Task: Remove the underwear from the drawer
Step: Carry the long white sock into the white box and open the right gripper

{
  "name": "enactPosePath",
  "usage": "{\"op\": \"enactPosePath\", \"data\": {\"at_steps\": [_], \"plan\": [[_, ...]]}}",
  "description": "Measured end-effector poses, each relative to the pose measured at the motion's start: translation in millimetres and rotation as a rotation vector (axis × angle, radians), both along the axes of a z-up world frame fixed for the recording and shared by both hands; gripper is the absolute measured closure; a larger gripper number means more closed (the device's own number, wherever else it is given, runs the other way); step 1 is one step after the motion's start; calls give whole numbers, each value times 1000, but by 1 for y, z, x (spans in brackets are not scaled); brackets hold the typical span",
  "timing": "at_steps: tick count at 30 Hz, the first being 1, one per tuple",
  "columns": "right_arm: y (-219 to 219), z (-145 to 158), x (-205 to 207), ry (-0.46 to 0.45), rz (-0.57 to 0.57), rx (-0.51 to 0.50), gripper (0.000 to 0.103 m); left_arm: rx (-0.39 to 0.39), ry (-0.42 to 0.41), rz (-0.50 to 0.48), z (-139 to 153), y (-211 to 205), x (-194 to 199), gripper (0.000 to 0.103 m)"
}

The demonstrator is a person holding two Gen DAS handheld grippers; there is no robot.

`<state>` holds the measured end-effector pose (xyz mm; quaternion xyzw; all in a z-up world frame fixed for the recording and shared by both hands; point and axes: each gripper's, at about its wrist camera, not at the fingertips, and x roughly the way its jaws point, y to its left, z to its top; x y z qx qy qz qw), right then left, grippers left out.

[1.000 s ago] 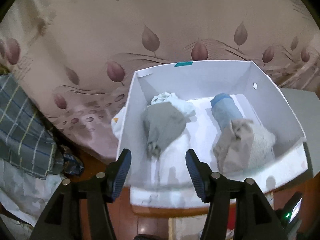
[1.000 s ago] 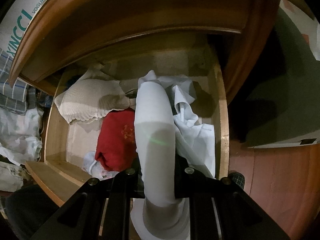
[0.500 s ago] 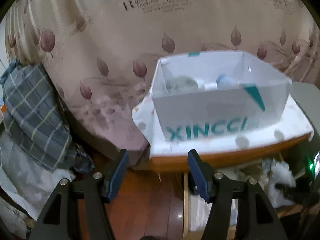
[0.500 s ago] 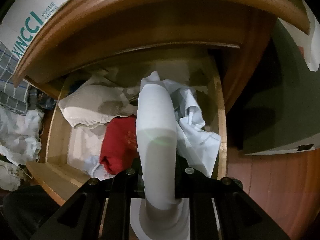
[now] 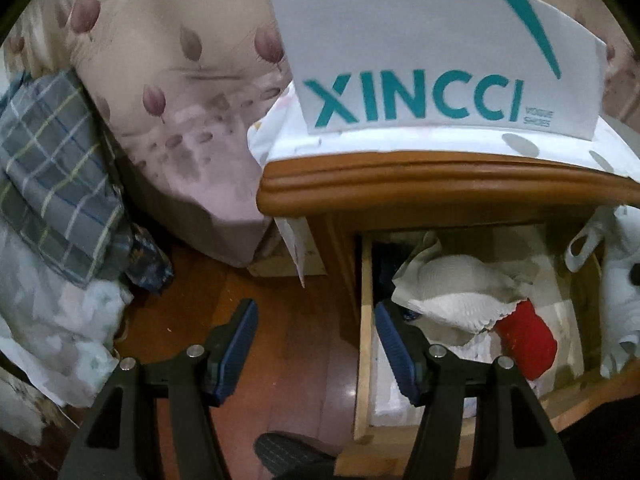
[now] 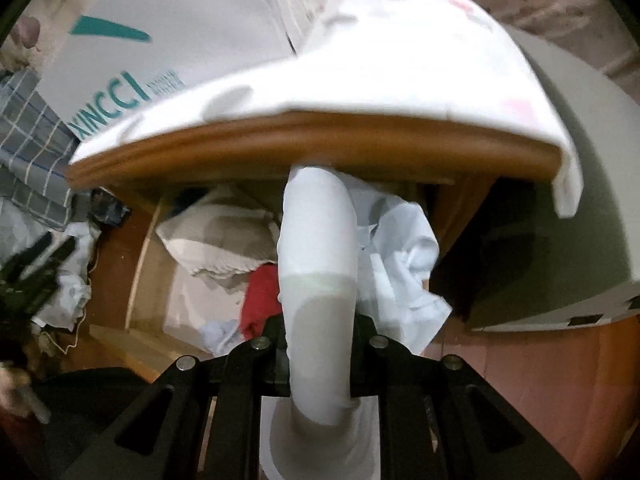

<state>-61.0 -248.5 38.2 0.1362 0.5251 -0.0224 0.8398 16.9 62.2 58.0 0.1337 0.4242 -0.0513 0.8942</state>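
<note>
My right gripper is shut on a rolled white underwear piece and holds it up in front of the nightstand's top edge, above the open wooden drawer. In the drawer lie a cream knitted garment, a red garment and loose white cloth. My left gripper is open and empty, low over the floor at the drawer's left wall. The held white roll also shows at the right edge of the left wrist view.
A white XINCCI shoe box stands on the cloth-covered nightstand top. A bed with leaf-print sheet and a plaid garment lie to the left. A grey box stands right of the nightstand. Wooden floor lies below.
My left gripper has dropped from above the shoe box down to drawer level. My right gripper has lifted the white roll up out of the drawer toward the nightstand's top edge.
</note>
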Motion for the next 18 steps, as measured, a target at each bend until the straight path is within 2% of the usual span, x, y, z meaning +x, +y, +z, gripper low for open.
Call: {"op": "enactPosePath", "data": {"at_steps": [4,10,14,18], "plan": [[6,22,-3,-4,22,1,88,-20,20,25,-9,8,4,41],[10,48,-8,-10,45,0,89,-116,25,76,-6,24,11,41],[15,70,-8,-20,64,-3,89,-137,29,91,-5,30,13,41],[22,105,-10,-61,91,-8,89,-142,31,94,-5,31,13,41]]}}
